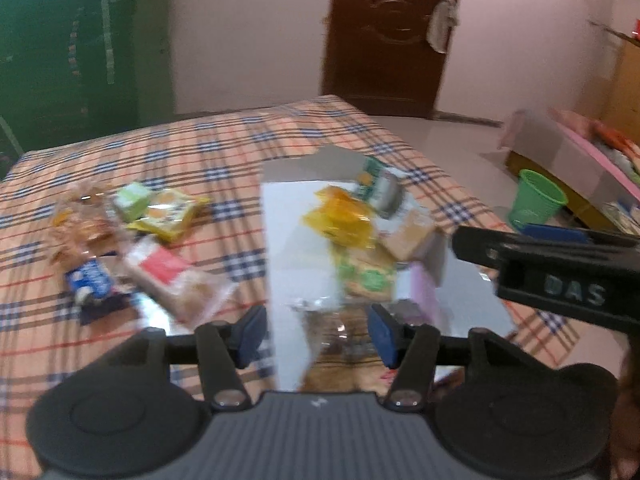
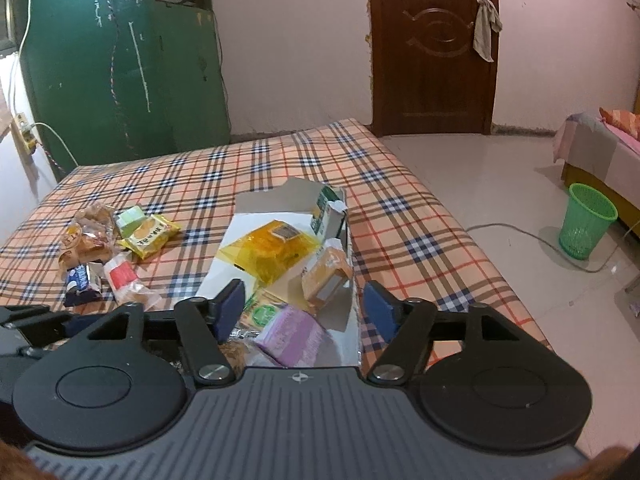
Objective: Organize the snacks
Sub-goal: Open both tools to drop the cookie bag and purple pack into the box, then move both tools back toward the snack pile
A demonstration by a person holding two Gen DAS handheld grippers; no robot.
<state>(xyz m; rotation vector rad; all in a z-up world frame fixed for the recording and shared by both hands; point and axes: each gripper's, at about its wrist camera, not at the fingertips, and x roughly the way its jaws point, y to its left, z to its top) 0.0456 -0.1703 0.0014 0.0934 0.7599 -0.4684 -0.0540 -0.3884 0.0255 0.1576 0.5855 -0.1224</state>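
The bed cover is peach with a plaid of blue, white, brown and red lines. On it the open box is white inside with grey-brown flaps. In the box lie a clear yellow-orange packet, a green and white carton, a tan wrapped snack, a lilac packet and a green and cream packet. To the left lie a yellow packet, a pale green packet, a red and white wrapper and a blue and white one. Both tongs are black with blue pads. The door is dark brown, the far-left board dark green, the bin bright green, the floor pale grey.
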